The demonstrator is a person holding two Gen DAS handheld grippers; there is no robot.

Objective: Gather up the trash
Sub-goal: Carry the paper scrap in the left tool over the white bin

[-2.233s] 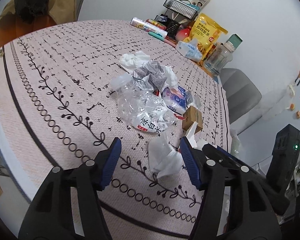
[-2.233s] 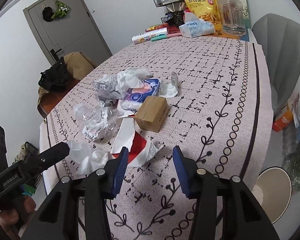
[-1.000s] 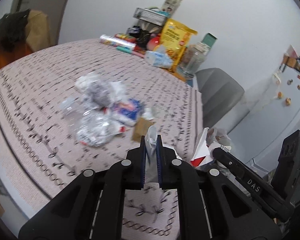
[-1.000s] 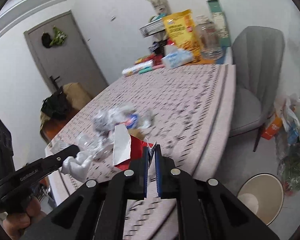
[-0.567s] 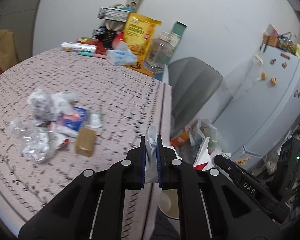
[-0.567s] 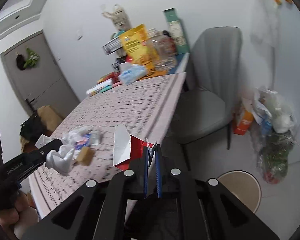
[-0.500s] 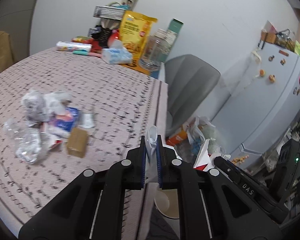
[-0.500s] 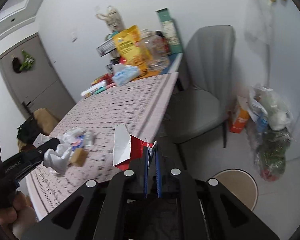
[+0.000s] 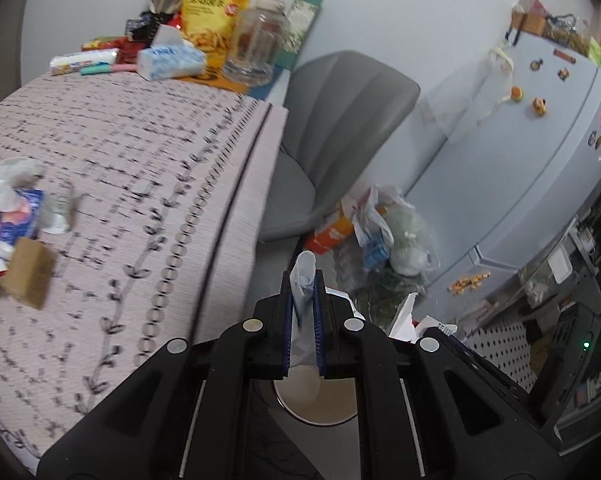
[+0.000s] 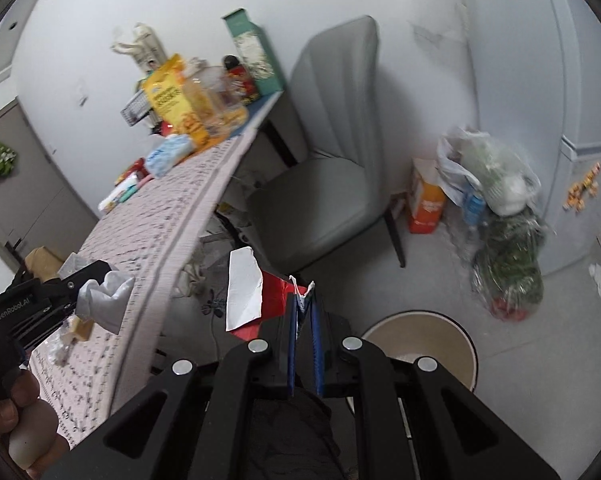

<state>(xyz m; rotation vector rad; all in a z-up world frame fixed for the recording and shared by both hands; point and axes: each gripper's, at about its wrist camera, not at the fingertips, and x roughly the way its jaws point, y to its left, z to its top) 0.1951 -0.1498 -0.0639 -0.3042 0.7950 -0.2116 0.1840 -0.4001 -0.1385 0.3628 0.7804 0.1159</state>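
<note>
My left gripper [image 9: 303, 276] is shut on a crumpled white tissue [image 9: 303, 280], held past the table edge above a round beige trash bin [image 9: 320, 404] on the floor. My right gripper [image 10: 303, 300] is shut on a red and white wrapper [image 10: 246, 292], held above the floor left of the same bin [image 10: 428, 344]. The left gripper with its tissue [image 10: 106, 298] shows at the left of the right wrist view. More trash stays on the tablecloth [image 9: 140, 168]: a brown box [image 9: 30, 266], a blue tissue pack [image 9: 18, 216], crumpled wrappers.
A grey chair [image 10: 320, 184] stands by the table. Plastic bags and an orange carton [image 10: 426, 204] lie on the floor by the fridge [image 9: 540, 140]. Snack bag [image 9: 216, 4], jar, tissue box and boxes crowd the table's far end.
Both grippers closed on trash on the table, lifted it, and swung right off the table edge toward the floor bin. The bin is now right below them.
</note>
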